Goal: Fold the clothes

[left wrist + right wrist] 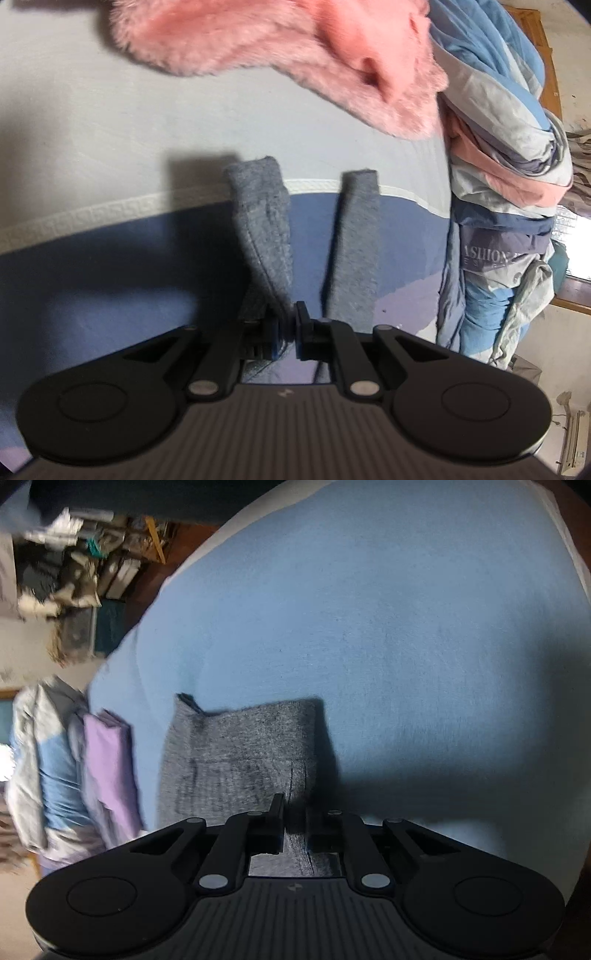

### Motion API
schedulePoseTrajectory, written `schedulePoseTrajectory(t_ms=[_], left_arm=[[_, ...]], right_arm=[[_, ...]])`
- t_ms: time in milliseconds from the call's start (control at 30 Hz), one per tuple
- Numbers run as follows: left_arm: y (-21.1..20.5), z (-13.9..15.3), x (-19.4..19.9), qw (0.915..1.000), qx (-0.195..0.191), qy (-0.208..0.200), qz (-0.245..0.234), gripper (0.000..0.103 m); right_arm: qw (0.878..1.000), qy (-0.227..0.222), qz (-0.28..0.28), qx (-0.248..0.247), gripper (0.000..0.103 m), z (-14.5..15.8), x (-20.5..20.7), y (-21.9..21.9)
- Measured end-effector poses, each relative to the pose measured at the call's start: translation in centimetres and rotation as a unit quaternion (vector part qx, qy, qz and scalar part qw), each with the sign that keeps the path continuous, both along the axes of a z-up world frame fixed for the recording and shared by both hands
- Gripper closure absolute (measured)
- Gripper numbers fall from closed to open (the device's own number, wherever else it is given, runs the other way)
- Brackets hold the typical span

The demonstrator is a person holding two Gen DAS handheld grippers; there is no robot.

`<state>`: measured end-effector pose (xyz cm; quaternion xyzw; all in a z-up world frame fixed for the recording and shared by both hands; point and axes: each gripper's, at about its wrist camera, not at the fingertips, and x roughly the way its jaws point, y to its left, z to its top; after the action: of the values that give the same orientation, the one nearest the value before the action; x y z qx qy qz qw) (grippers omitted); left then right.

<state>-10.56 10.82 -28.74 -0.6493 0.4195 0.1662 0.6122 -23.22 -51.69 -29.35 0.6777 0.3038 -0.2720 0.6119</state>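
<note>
While your left gripper (287,325) points down toward the bed, its jaws are clamped on grey knit fabric (264,236). Two grey strips hang forward from the grip: a thicker, rolled one on the left and a flatter one (356,247) on the right, both reaching over the white patterned band (74,218) that separates the pale grey part of the bed sheet (184,118) from its dark blue part. A fluffy pink garment (280,48) lies farther up on the sheet, well apart from the grey fabric. On the right of that view a crumpled quilt (506,155) in blue, grey and pink is heaped at the edge of the bed.

Your right gripper (295,819) is pinched on the near edge of the grey garment (243,753), which lies mostly flat on the light blue sheet (369,609), with its far left corner turned up. A dark fold or seam in the cloth runs straight into the narrow gap between the jaws. To the left of the garment sits a purple cloth (107,760), just beside more of the blue and grey bedding (40,746). That side of the view is blurred, so the clutter (62,554) by the wall may be stacked boxes and bags, but you cannot tell for sure.
</note>
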Motion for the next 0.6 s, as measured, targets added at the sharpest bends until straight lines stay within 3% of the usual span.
schedulePoseTrajectory(t_ms=[233, 600], left_arm=[[-0.4, 2.3, 0.3, 0.9999, 0.013, -0.002, -0.01, 0.095], [-3.5, 1.9, -0.2, 0.9953, 0.063, 0.044, -0.058, 0.095]], right_arm=[[0.999, -0.036, 0.013, 0.02, 0.093, 1.0, -0.2, -0.6], [0.999, -0.024, 0.047, 0.002, 0.093, -1.0, -0.2, -1.1]])
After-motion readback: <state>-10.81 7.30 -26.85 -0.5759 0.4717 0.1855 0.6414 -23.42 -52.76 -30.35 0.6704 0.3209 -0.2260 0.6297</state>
